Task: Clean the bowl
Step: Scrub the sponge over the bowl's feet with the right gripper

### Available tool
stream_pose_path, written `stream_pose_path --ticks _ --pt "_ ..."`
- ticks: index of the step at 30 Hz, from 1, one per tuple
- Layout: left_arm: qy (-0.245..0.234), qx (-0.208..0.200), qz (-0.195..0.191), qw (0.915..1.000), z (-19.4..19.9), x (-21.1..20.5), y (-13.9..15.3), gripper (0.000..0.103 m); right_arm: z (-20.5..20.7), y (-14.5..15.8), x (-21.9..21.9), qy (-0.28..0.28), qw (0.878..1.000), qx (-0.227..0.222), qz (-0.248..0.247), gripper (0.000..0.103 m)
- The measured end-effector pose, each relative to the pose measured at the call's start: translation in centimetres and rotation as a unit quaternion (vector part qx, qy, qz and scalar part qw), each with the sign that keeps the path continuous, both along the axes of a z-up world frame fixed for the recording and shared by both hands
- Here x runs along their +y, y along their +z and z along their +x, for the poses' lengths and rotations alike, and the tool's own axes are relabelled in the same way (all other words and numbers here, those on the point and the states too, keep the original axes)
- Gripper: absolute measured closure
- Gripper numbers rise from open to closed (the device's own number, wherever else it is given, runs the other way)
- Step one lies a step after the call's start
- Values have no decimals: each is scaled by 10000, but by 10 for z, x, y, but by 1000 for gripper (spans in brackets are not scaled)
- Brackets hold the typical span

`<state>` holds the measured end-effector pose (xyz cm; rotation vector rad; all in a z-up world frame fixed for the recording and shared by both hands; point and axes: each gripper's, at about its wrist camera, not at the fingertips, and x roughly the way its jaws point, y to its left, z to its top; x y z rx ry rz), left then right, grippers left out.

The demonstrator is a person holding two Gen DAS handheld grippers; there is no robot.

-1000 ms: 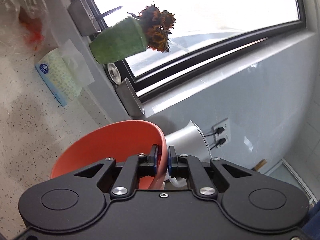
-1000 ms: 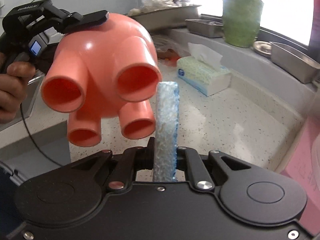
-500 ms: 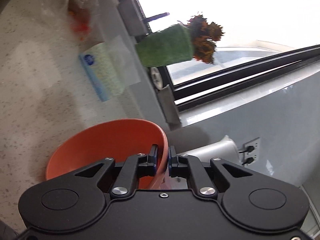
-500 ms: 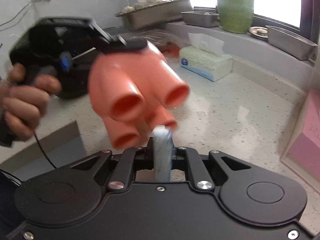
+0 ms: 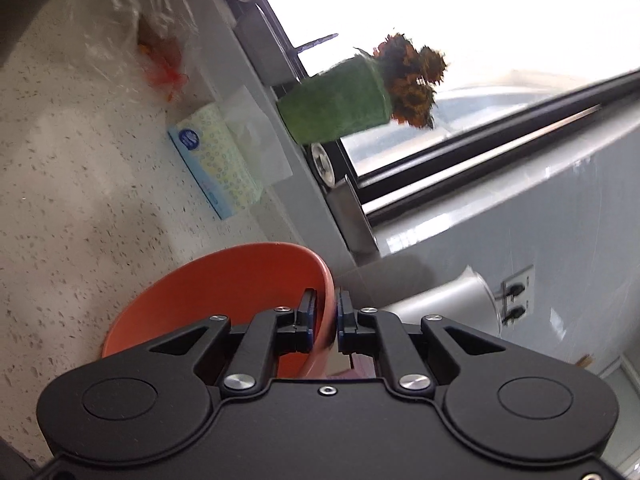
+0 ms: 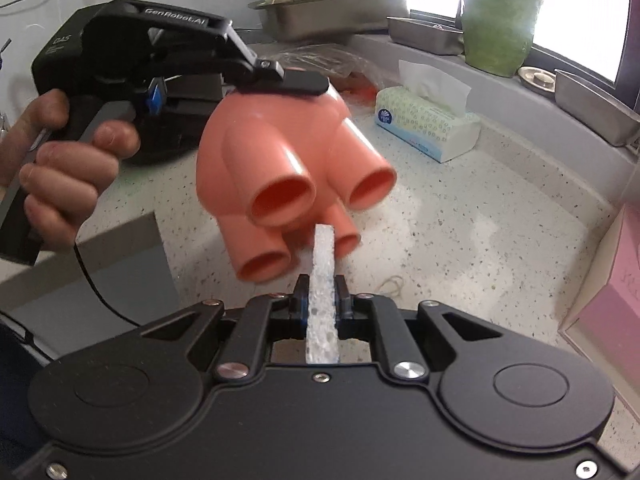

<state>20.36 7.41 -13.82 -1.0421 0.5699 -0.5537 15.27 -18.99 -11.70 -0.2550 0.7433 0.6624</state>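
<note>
Left hand-held gripper [image 5: 324, 316]: we see it clamped on the orange bowl [image 5: 224, 292] rim, lower centre.
Right hand-held gripper [image 6: 322, 296]: we see it pinching a sponge [image 6: 322, 276] touching the bowl's legs.

A tissue pack [image 6: 428, 128] lies on the speckled counter [image 6: 480, 240] near a green vase [image 6: 500, 20], perhaps ceramic.
</note>
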Motion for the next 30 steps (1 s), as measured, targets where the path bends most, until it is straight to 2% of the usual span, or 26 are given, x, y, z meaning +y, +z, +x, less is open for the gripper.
stream_pose_path --ticks 2,6,10,13,17,23,26,30 --pt "105 26 -18 9999 1 0 -1 93 -3 -4 0 -87 9999 -4 -103 91" --pt "154 99 308 9994 8 -5 9 93 -9 -10 -2 -286 9995 -122 -100 92" --pt "134 265 644 9975 16 -9 19 93 -3 1 4 -431 9990 -139 67 92" --pt "304 485 878 9945 21 -15 27 92 9 9 16 -572 9983 -101 75 92" --pt "480 661 1078 9908 31 -20 32 93 10 13 23 -531 9986 10 -48 92" --pt "396 638 1504 9858 41 -25 38 92 -3 25 31 -285 9995 80 -81 92" --pt "441 713 1576 9839 45 -26 39 91 1 31 34 -359 9990 264 15 92" --pt "580 876 1447 9839 49 -27 37 91 2 39 36 -339 9986 353 192 92"
